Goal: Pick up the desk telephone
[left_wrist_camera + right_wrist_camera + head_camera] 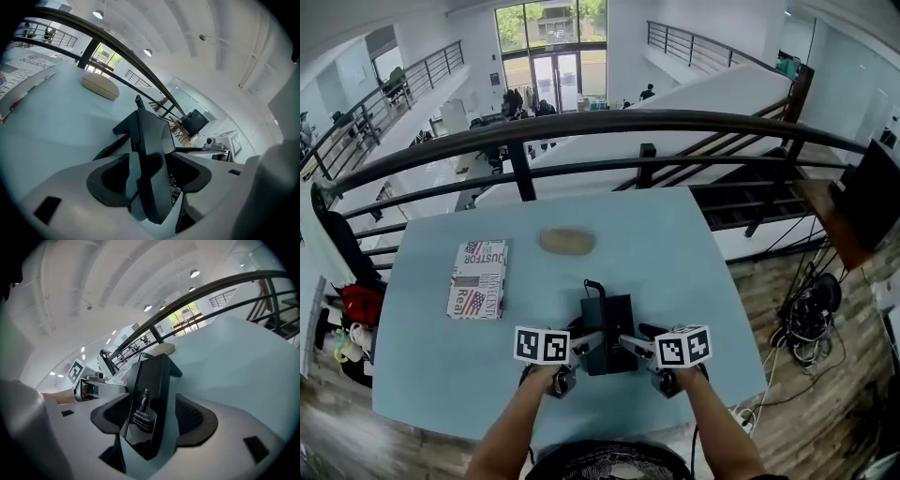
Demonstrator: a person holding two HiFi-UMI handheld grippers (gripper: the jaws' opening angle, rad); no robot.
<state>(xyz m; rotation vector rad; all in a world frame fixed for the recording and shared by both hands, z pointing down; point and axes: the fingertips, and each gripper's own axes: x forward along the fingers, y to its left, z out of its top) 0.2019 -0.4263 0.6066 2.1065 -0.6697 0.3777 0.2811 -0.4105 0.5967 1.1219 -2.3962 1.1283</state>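
The black desk telephone (607, 333) sits on the light blue table (694, 253), near its front edge. My left gripper (584, 345) is at the phone's left side and my right gripper (632, 344) at its right side. In the left gripper view the telephone (151, 159) stands edge-on between the wide jaws of the left gripper (150, 180), with a gap on each side. The right gripper (152, 420) shows the same: the telephone (149, 399) is between its jaws, and the pads stay clear of it. A coiled cord (110, 147) trails from the phone.
A flat box with flag print (478, 278) lies at the table's left. A beige oval object (567, 242) lies beyond the phone. A dark railing (581, 127) runs behind the far edge of the table. Cables and gear (811, 314) sit on the floor at the right.
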